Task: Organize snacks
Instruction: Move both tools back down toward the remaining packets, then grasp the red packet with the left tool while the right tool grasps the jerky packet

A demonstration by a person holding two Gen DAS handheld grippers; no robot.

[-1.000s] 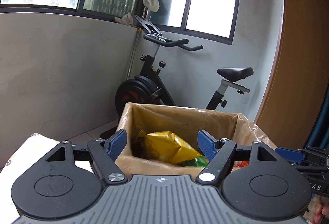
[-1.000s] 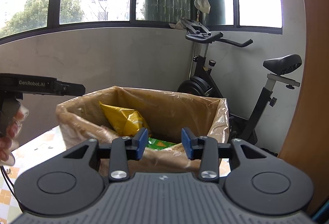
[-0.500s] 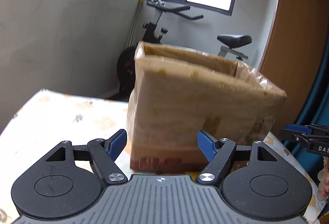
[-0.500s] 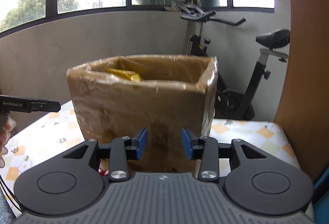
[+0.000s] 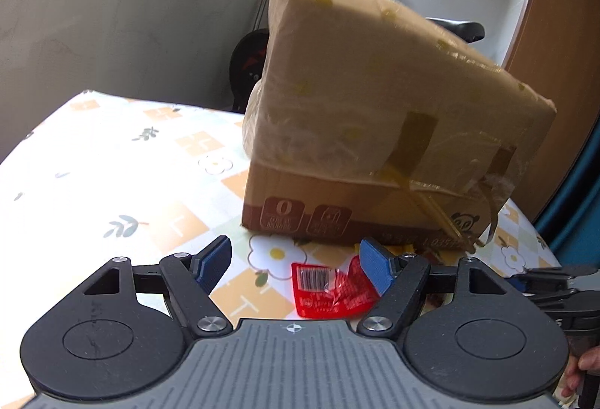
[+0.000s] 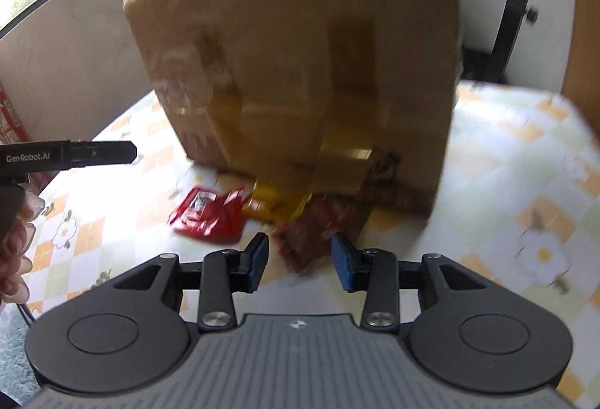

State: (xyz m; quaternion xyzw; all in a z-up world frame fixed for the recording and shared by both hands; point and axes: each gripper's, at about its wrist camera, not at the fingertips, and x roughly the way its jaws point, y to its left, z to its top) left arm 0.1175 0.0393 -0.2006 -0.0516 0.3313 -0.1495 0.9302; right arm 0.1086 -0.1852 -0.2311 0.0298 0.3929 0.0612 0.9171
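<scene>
Left wrist view: cardboard box [image 5: 375,116], wrapped in clear plastic w/ yellow tape strips, fills centre and upper right of frame, standing on the floral tablecloth [image 5: 112,165]. Red snack packet [image 5: 330,291] w/ barcode lies flat on the cloth, lower centre, just in front of the box. Left gripper [image 5: 296,268] has its blue pads wide apart, nothing btwn them; the packet shows in the gap, beyond the tips. Exercise bike [image 5: 251,60] behind box, upper centre.

Right wrist view: blurred. Box [image 6: 300,45] takes up top centre. Red packet [image 6: 208,217] at centre left, near box base. Brownish-red packet [image 6: 311,232] just ahead of right gripper [image 6: 300,261], whose pads are partly open and hold nothing. Left gripper's body [image 6: 67,154] pokes in at left edge.
</scene>
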